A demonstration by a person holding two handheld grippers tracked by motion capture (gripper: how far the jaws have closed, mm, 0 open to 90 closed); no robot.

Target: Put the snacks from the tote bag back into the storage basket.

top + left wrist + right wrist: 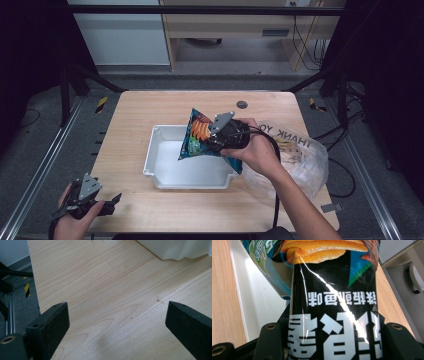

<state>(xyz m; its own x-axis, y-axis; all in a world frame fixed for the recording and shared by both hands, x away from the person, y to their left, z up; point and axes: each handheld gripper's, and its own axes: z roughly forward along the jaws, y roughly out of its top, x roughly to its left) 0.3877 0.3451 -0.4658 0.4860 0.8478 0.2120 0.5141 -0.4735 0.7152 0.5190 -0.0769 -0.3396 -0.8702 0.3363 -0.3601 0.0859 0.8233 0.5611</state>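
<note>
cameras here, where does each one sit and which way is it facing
high view: above the person's side, facing forward and down on the wooden table; both forearms show.
left gripper view: on the left tongs, open over bare wood.
right gripper view: on the right tongs, shut on the glossy black-and-orange snack bag.
Shared: white plastic tray.

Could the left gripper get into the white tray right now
Probably yes: the left gripper is open over bare table, and the tray's near-left side looks unobstructed; the snack bag hangs over its right part.

Tilted snack bag [200, 135] above tray [165, 170]
</note>
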